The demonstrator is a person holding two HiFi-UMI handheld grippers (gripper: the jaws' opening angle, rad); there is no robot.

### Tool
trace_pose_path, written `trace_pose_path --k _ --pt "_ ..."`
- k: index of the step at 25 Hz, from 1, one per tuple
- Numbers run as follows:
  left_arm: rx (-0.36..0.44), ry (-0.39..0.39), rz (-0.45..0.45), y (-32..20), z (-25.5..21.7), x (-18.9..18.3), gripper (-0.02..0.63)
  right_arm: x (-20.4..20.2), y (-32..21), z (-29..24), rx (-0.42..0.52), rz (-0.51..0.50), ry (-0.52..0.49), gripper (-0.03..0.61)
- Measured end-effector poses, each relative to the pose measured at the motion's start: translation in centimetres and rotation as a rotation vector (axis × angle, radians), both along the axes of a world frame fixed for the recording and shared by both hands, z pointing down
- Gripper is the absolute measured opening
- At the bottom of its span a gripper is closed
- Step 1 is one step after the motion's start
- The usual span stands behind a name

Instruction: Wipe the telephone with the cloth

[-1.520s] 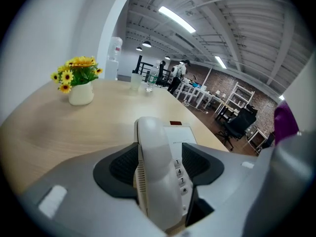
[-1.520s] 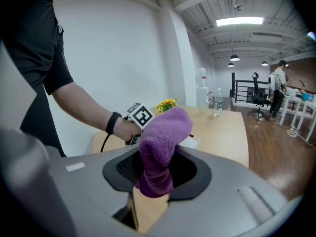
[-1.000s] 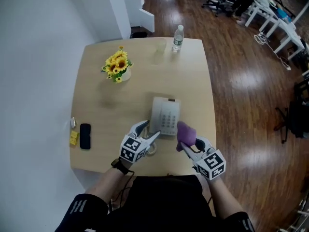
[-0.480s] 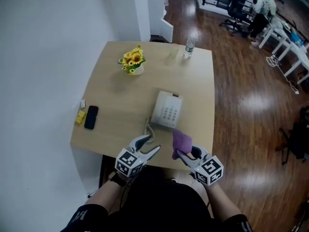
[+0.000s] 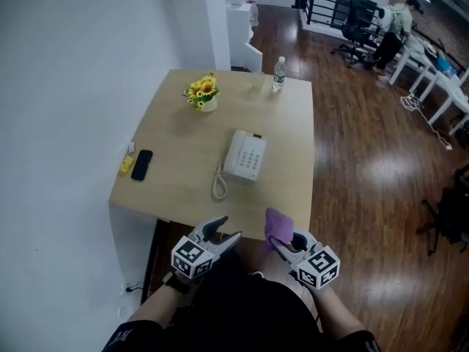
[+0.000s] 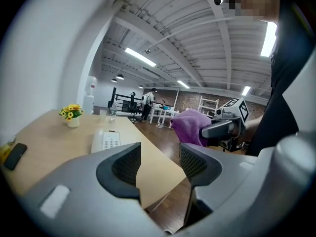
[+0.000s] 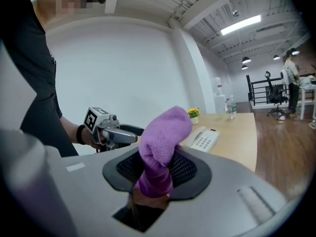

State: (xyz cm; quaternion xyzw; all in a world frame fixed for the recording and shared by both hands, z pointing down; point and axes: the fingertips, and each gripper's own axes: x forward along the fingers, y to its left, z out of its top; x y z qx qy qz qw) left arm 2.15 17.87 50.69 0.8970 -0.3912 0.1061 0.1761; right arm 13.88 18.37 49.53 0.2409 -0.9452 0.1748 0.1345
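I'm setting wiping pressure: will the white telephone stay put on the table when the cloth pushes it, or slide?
It would probably slide a little: the telephone rests loose on a smooth wooden table with nothing bracing it. Its low, flat body makes tipping unlikely. The coiled cord at its near-left side looks springy and may drag along.

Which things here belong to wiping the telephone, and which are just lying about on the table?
For the job: telephone, purple cloth clamped in the right gripper.

Just lying about: sunflower pot, water bottle, black mobile phone, small yellow object.
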Motion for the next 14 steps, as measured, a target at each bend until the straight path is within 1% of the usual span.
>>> trace_pose_path --k 3,6,14 --pt "0.024 0.005 -0.010 1.3 -0.8 0.4 0.241 0.7 1.5 -0.1 0.003 -0.013 0.002 0.138" --pt "0.037 -0.008 -0.017 2.3 -1.3 0.3 0.241 0.9 2.3 -0.4 0.005 -0.019 -0.002 0.138" --pt "0.065 -0.027 -0.033 4.2 -2.0 -0.9 0.241 -0.4 3.9 -1.0 0.014 -0.033 -0.026 0.138"
